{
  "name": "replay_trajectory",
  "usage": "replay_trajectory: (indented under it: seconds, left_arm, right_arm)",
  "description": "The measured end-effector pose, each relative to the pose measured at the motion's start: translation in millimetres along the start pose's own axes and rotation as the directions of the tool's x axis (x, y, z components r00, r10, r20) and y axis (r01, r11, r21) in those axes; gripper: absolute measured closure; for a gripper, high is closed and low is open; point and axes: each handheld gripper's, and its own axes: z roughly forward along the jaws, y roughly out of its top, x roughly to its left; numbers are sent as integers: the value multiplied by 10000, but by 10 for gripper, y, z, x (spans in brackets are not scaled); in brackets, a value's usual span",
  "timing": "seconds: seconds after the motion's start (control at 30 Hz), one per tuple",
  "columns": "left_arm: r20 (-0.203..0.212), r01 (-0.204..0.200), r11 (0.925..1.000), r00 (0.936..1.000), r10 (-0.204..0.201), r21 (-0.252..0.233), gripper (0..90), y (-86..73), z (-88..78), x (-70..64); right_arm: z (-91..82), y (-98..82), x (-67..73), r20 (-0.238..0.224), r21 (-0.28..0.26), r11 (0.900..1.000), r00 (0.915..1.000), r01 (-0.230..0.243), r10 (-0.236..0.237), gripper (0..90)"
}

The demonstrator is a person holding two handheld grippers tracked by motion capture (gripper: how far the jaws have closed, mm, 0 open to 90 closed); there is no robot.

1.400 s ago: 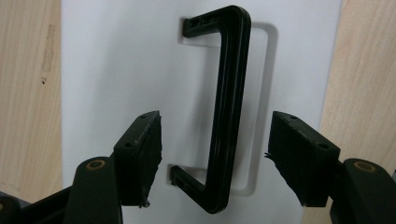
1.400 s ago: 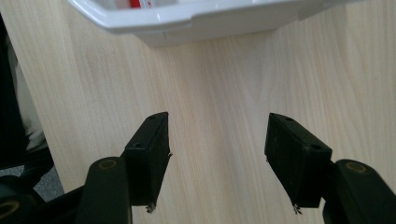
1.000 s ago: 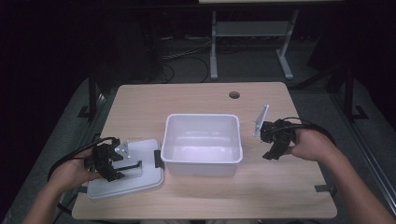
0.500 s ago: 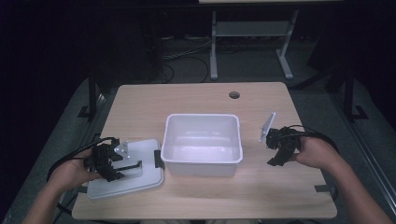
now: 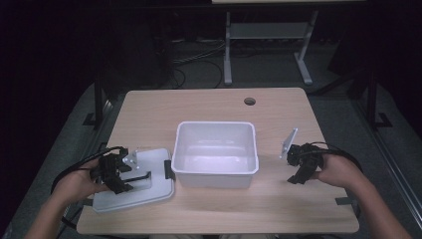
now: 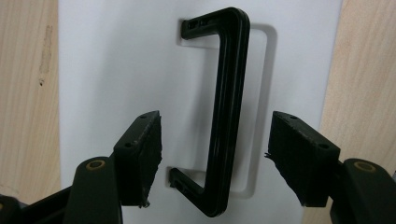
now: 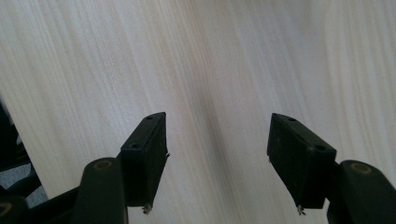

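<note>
The left gripper (image 6: 217,154) stood spread around the black handle (image 6: 226,107) of the white lid (image 5: 137,186), pads not touching it. The lid lay flat at the lower left of the high view, beside the white bin (image 5: 215,154). The right gripper (image 5: 298,167), empty, had moved lower toward the bare tabletop (image 7: 233,60) since a second before, and its jaws were just opening wider. I judged the lid grasp was coming next. The lid's near corner overhung the tabletop edge; right of the bin there was free room.
</note>
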Motion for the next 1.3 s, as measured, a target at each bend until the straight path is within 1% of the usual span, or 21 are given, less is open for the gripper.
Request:
replay_trajectory:
  seconds: [0.2,0.37,0.53,0.7,0.8,0.87,0.93,0.97,1.0,1.03,1.17,1.23,1.3]
  left_arm:
    - [34,13,10000,10000,-13,-12,342,7,17,-3]
    - [52,-17,10000,10000,17,20,342,19,22,-4]
    - [57,-20,10000,10000,20,13,342,23,31,-5]
    - [44,6,10000,10000,-6,7,342,16,25,-5]
    - [32,-1,10000,10000,1,-12,342,16,24,-7]
    - [36,-1,10000,10000,1,-25,342,15,26,-8]
    - [28,1,10000,10000,-1,-39,342,12,27,-10]
    - [23,1,10000,10000,-1,-49,342,9,28,-8]
    - [26,29,10000,10000,-29,-43,342,7,28,-8]
    - [26,25,10000,10000,-25,-47,342,5,28,-9]
    - [-1,39,10000,10000,-39,-82,342,0,31,-13]
    - [-5,35,10000,10000,-35,-83,342,1,29,-12]
    - [-21,25,10000,10000,-26,-81,342,2,28,-12]
  right_arm:
    - [96,-78,9,-65,-82,9999,9999,-91,90,372]
    - [154,-136,28,-124,-114,9995,9995,-309,308,370]
    - [223,-183,46,-145,-230,9989,9991,-401,398,367]
    - [258,-237,62,-18,-469,9973,9984,-563,563,366]
    - [259,-269,80,189,-781,9948,9976,-654,671,364]
    - [256,-288,88,306,-968,9924,9964,-763,796,361]
    - [259,-312,95,527,-1142,9897,9942,-868,933,357]
    - [262,-319,103,547,-1198,9879,9929,-984,1055,353]
    - [265,-325,107,628,-1242,9872,9921,-1002,1086,352]
    - [266,-332,111,773,-1342,9856,9904,-1032,1143,352]
    - [266,-369,124,925,-1871,9728,9834,-1369,1561,343]
    - [275,-384,134,1030,-2040,9670,9789,-1526,1762,335]
    - [287,-393,146,1169,-2110,9642,9752,-1606,1880,327]
